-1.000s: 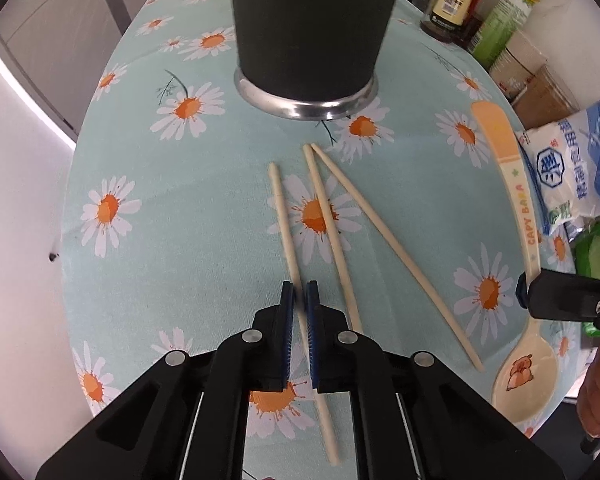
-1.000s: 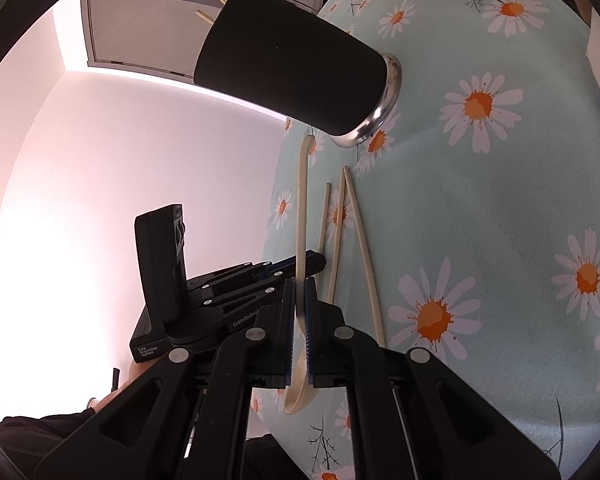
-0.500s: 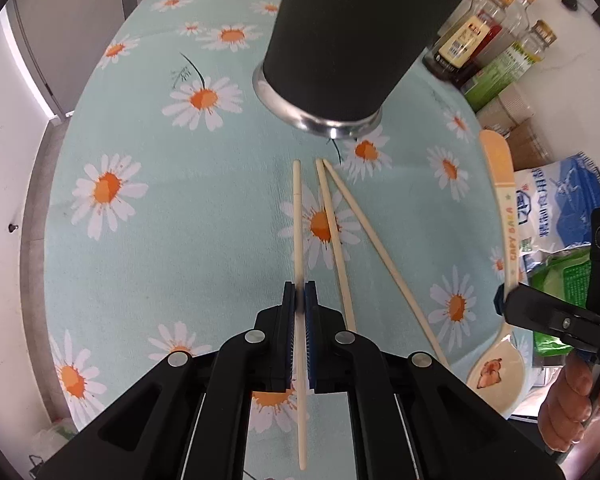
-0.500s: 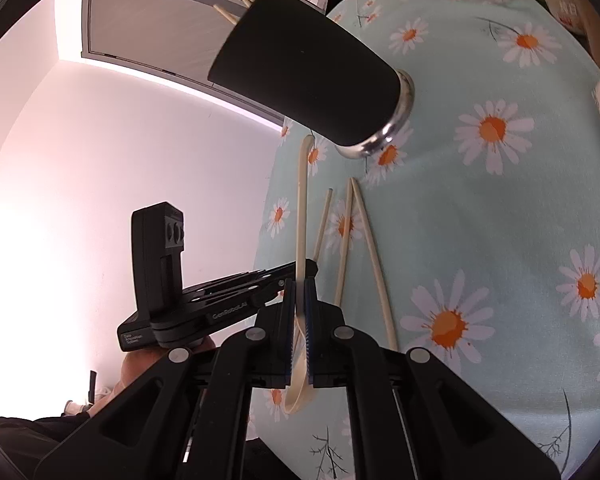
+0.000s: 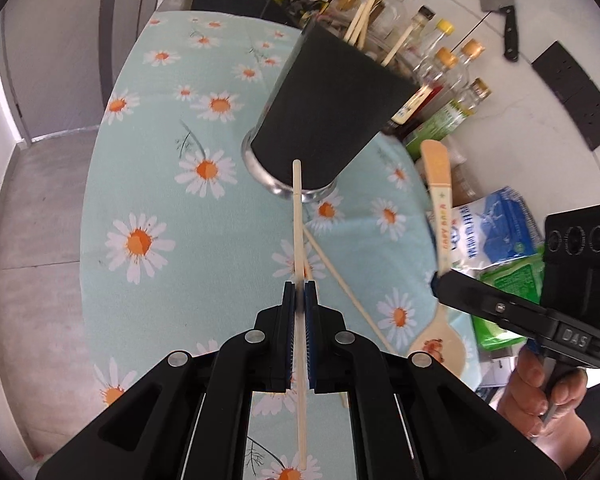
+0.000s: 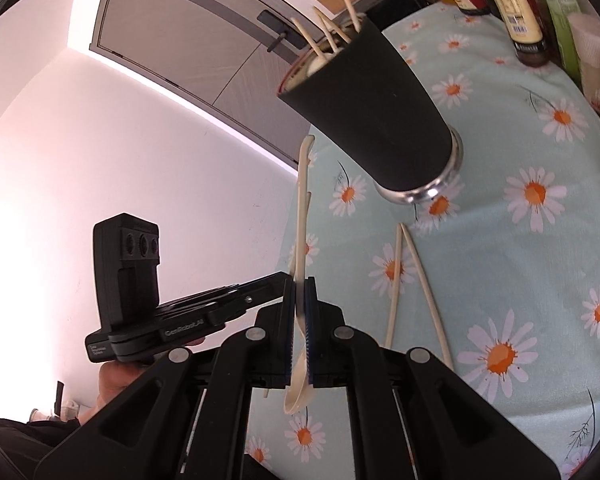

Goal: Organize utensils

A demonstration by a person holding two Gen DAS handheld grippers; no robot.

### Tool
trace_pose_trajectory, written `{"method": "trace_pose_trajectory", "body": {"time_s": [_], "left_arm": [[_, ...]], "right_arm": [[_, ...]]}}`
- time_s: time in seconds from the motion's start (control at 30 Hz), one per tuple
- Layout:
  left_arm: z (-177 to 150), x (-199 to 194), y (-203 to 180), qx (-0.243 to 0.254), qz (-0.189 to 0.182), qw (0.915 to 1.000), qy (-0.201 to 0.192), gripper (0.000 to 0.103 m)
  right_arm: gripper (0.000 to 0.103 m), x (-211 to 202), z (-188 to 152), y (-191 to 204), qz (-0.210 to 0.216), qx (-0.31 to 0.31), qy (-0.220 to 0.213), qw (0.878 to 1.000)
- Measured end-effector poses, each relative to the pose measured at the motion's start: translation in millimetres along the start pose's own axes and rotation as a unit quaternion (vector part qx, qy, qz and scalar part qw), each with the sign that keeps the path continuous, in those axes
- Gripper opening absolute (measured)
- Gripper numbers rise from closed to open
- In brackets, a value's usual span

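— Chopstick point(image 5: 297, 216) sits clamped in my left tongs point(image 5: 299, 300), lifted off the counter point(image 5: 148, 184); right tongs point(image 6: 299, 300) grip the spoon point(image 6: 300, 216).
— Tilt it upright, then lower into the black cup point(image 5: 332, 120).

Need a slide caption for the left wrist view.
Left tool shut on a pale wooden chopstick, pointing toward the black metal-based utensil cup; two chopsticks lie on the daisy tablecloth.
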State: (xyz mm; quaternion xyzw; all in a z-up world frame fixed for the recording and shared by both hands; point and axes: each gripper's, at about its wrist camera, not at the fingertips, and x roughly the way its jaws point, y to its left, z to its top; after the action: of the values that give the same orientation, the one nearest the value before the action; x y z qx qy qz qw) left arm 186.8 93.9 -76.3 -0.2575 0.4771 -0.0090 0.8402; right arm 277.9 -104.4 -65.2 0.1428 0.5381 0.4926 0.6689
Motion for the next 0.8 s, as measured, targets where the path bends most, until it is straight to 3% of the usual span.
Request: {"method": "trace_pose_trajectory", "body": {"time_s": [0.43, 0.8], "left_arm": [[30, -48, -13, 0.051, -0.033, 0.9971, -0.046, 0.004], [65, -82, -28, 0.089, -0.062, 0.9882, -0.108, 0.004]], "right_arm": [[0.006, -5, 24, 42, -0.007, -0.045, -0.084, 0.995], [0.006, -18, 52, 61, -0.02, -0.079, -0.152, 0.985]]}}
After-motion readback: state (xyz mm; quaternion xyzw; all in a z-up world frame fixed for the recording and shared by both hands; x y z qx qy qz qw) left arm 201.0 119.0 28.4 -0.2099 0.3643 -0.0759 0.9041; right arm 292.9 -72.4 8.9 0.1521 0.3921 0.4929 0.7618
